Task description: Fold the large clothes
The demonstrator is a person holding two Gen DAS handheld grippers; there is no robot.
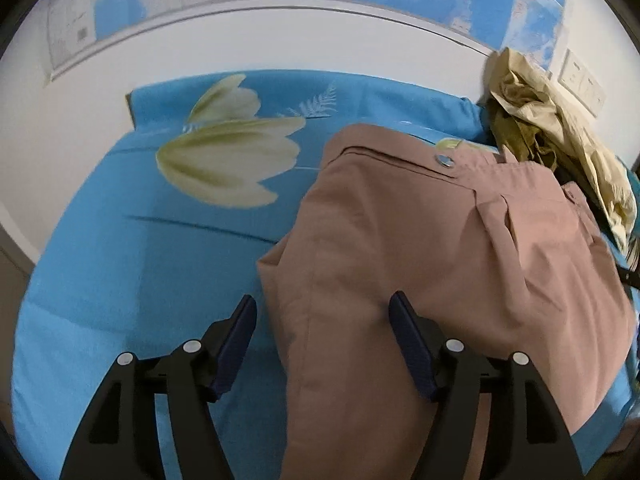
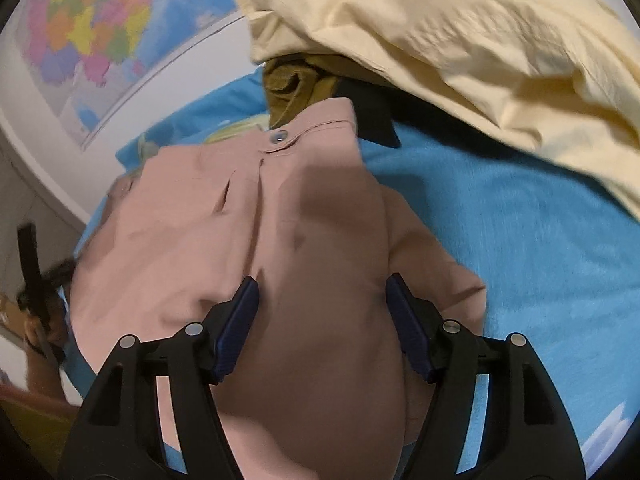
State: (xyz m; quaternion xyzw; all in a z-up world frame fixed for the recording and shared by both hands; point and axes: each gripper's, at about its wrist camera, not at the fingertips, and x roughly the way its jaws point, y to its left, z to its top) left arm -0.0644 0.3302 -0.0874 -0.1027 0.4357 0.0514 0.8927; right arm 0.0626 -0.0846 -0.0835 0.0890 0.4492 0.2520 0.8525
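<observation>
Left wrist view: the left hand-held gripper [image 1: 322,316] hangs spread wide over the edge of the pink trousers [image 1: 420,248] lying on the blue bedsheet [image 1: 120,260], pinching nothing. Right wrist view: the right hand-held gripper [image 2: 322,300] is spread too, above the trousers (waist button [image 2: 278,136] facing up), a cream garment [image 2: 460,48] heaped behind.

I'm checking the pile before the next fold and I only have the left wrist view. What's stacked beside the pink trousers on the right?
Observer: A large pale yellow garment, crumpled over an olive one.
Operator: Anything dark there?
Observer: Yes, a black piece pokes out under the yellow one, touching the trousers by the waistband.
Operator: Is the right gripper holding anything?
Observer: No. The right gripper is open above the trousers.
</observation>
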